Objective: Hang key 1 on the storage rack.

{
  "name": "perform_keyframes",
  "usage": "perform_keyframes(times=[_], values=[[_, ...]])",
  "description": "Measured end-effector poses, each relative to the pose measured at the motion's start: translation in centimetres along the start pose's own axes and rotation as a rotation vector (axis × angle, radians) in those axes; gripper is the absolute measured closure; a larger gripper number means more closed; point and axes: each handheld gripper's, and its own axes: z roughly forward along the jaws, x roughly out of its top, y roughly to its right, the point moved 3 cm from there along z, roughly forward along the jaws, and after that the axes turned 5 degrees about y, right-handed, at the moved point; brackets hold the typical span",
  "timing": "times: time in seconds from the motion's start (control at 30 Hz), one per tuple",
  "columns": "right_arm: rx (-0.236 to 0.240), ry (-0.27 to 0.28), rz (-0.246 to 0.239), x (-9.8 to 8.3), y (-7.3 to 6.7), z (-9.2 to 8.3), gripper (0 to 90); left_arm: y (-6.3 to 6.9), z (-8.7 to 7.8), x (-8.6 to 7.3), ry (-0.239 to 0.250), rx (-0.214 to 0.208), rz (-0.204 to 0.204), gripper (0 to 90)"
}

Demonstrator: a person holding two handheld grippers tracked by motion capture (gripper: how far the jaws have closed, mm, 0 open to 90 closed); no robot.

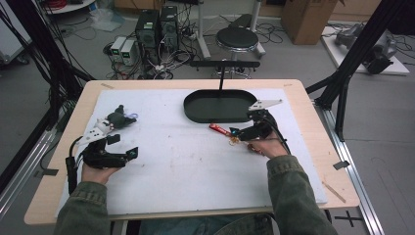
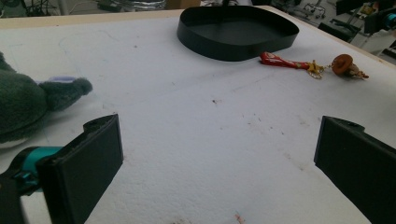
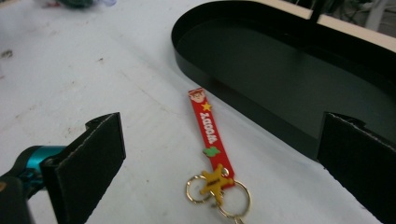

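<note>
Light, floppy and flat, the keychain (image 3: 208,135) looks easiest pinched across its red strap by the released right hand-held gripper (image 3: 219,154).

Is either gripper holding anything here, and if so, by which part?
Nothing is held. The right gripper is open over the red keychain on the table; the left gripper is open over bare mat.

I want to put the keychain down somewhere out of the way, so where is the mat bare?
The white mat is bare between the left gripper and right gripper, and along its near edge. The black tray is empty. It is crowded at the red keychain beside the tray, and by the plush toy far left.
</note>
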Motion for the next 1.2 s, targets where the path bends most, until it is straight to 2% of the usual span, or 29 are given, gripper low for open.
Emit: perform_keyframes(times=[0.03,0.13,0.2,0.27,0.33,0.4,0.43,0.53,0.57,0.63,0.73,0.87,0.9,0.97,1.07,1.1,1.17,1.2], values=[[0.017,-0.025,-0.020,0.4,-0.2,1.0,0.5,0.0,0.0,0.0,-0.001,-0.004,0.001,1.7],[0.033,-0.064,-0.024,0.5,-0.3,2.3,0.5,0.0,0.0,0.0,0.004,-0.006,0.000,1.7],[0.039,-0.139,-0.048,0.4,-0.4,3.8,0.5,0.0,0.0,0.0,0.008,-0.005,-0.002,1.7],[0.044,-0.185,-0.073,0.5,-0.6,4.9,0.5,-0.1,-0.1,0.1,0.014,-0.002,-0.009,1.7],[0.076,-0.234,-0.082,0.6,-1.1,6.5,0.5,-0.1,-0.1,0.1,0.015,-0.004,-0.011,1.7],[0.081,-0.241,-0.087,0.6,-1.2,6.8,0.6,-0.1,-0.1,0.1,0.014,-0.005,-0.009,1.7],[0.093,-0.275,-0.097,0.5,-1.4,7.8,0.6,-0.1,-0.1,0.1,0.015,-0.004,-0.009,1.7],[0.109,-0.323,-0.098,0.0,-1.5,8.8,0.6,-0.1,-0.1,0.1,0.020,-0.002,-0.008,1.7],[0.109,-0.323,-0.098,0.0,-1.5,8.8,0.6,-0.1,-0.1,0.1,0.020,-0.002,-0.008,1.7],[0.113,-0.360,-0.113,-0.5,-1.6,9.6,0.6,-0.1,0.0,0.2,0.031,-0.007,-0.017,1.7],[0.130,-0.390,-0.121,-0.6,-1.6,10.1,4.6,-0.1,0.0,0.1,0.028,-0.009,-0.018,1.7],[0.118,-0.407,-0.131,-0.2,-1.5,10.6,6.8,0.0,0.0,0.1,0.027,-0.011,-0.015,1.7],[0.128,-0.418,-0.126,0.2,-1.5,10.7,15.6,-0.1,0.0,0.1,0.027,-0.012,-0.015,1.7],[0.136,-0.425,-0.136,0.3,-1.5,10.8,18.6,-0.1,0.1,0.1,0.026,-0.012,-0.015,1.7],[0.132,-0.471,-0.116,0.4,-1.2,11.2,26.2,0.0,0.0,0.1,0.028,-0.016,-0.015,1.7],[0.126,-0.483,-0.107,0.6,-1.0,11.4,32.2,0.0,0.0,0.2,0.028,-0.016,-0.017,1.7],[0.126,-0.486,-0.108,0.7,-0.8,11.3,35.5,-0.1,0.1,0.1,0.027,-0.015,-0.021,1.7],[0.115,-0.480,-0.103,0.8,-0.4,11.2,44.4,-0.1,0.1,0.1,0.027,-0.016,-0.019,1.7]])
